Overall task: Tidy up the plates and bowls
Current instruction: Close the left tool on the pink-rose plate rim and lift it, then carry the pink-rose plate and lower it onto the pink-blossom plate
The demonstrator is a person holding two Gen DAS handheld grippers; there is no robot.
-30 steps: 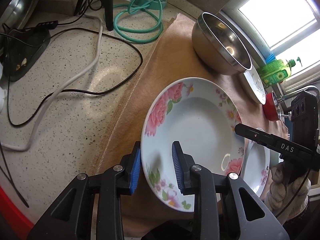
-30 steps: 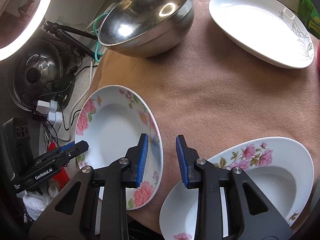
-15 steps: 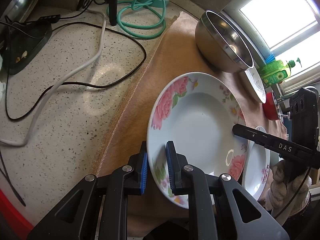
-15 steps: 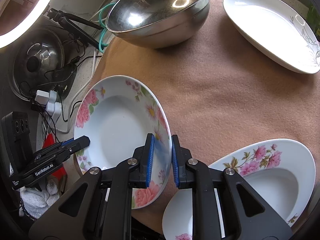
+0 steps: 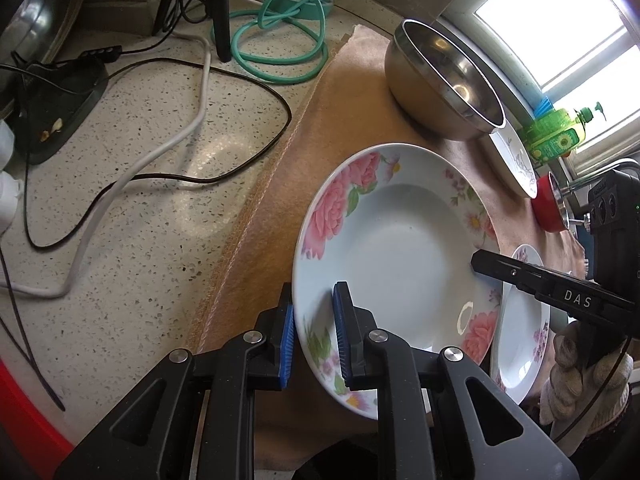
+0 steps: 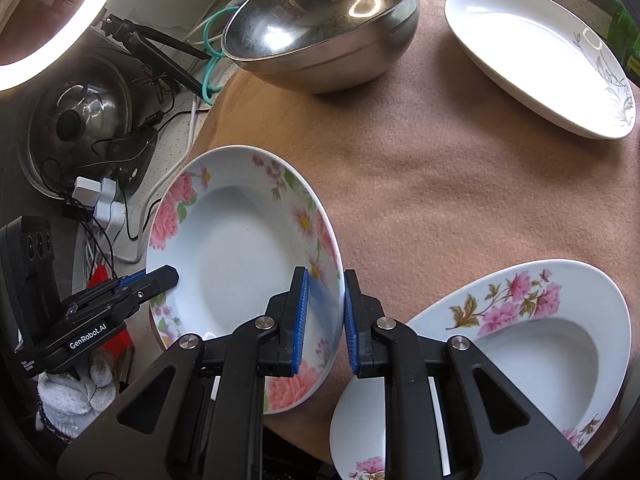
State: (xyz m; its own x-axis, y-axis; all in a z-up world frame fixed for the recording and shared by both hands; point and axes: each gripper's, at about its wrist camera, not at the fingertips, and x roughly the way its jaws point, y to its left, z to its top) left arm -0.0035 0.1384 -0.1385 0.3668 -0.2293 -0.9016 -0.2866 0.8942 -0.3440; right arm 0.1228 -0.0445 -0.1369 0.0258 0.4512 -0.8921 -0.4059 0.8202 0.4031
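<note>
A white deep plate with pink roses (image 5: 394, 246) is held tilted above the tan cloth (image 5: 340, 112). My left gripper (image 5: 314, 334) is shut on its near rim. My right gripper (image 6: 324, 316) is shut on the opposite rim of the same plate (image 6: 240, 248). A second pink-flowered plate (image 6: 532, 344) lies on the cloth to the right, also seen in the left wrist view (image 5: 520, 320). A steel bowl (image 6: 324, 24) stands at the back. A white plate with grey leaves (image 6: 536, 56) lies at the back right.
Black and white cables (image 5: 192, 120) and a green hose coil (image 5: 288, 40) lie on the speckled counter left of the cloth. A pot lid (image 6: 76, 120) and plugs (image 6: 100, 200) sit at the far left. A green bottle (image 5: 556, 136) and a red cup (image 5: 550, 204) stand by the window.
Both grippers closed on the rose plate's opposite rims, and the plate has risen and tilted off the cloth.
</note>
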